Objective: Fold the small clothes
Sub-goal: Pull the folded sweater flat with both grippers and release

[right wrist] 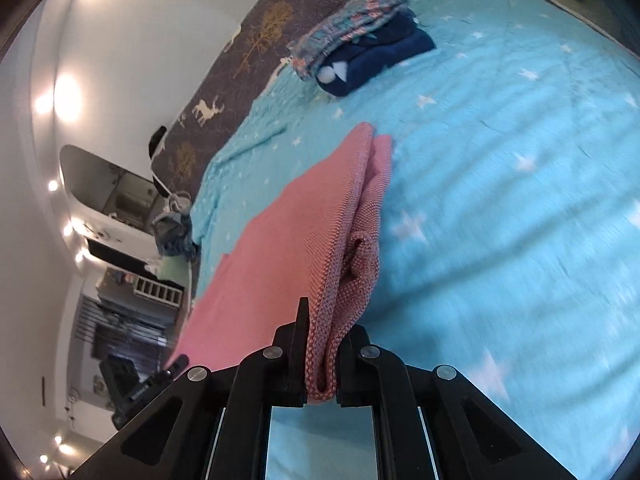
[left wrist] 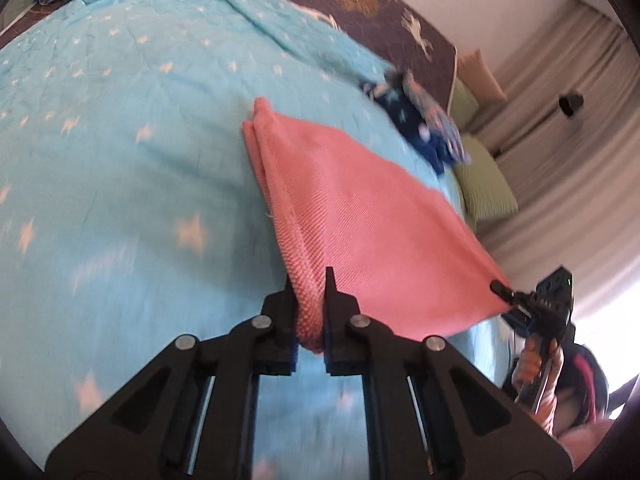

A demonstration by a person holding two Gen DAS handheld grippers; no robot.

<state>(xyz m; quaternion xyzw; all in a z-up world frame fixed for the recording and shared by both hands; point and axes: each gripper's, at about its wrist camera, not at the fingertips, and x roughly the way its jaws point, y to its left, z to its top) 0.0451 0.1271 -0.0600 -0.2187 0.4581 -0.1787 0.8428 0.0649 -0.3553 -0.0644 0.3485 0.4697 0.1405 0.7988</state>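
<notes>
both tools, left tool (left wrist: 308,280) and right tool (right wrist: 326,312), pinching pink cloth (left wrist: 360,216) corners above the bed (left wrist: 120,120); uneven pull risking a slipped, crooked fold.

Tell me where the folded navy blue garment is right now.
In the right wrist view the folded navy blue garment lies at the top centre on the turquoise star-print bedspread, touching a floral patterned garment, beyond the pink woven cloth.
</notes>
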